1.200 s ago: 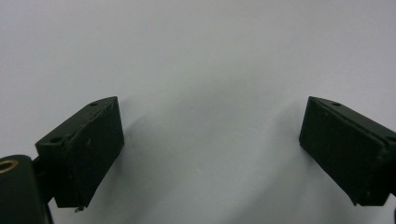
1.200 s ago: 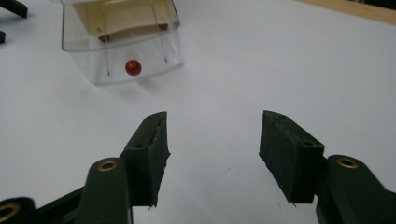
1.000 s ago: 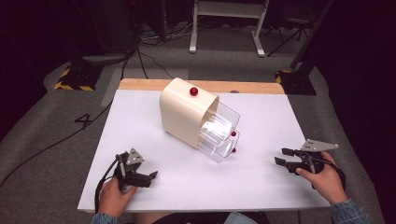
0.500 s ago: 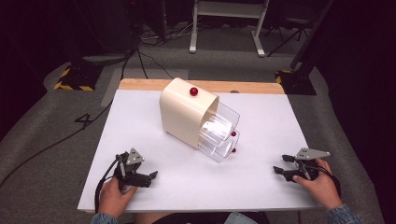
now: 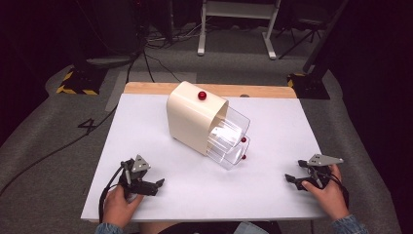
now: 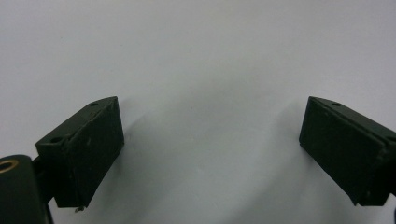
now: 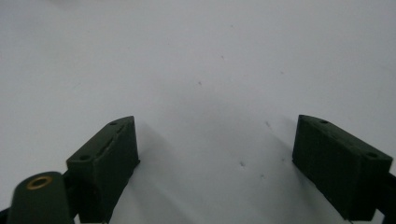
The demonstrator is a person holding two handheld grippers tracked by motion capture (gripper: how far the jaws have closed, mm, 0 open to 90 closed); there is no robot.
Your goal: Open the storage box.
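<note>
A white-topped table (image 5: 160,122) with a wooden far edge carries a cream box-shaped container (image 5: 194,117) near its middle, topped by a red knob (image 5: 201,95), with clear plastic drawers (image 5: 229,141) jutting from its open front.

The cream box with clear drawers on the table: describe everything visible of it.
The cream box looks like smooth plastic, with rounded edges and a red knob on top. It stands at the middle of the white table, turned at an angle. Two clear drawers jut from its open front toward the near right, each with a small red knob. Their contents cannot be made out. Both grippers rest well apart from it.
</note>
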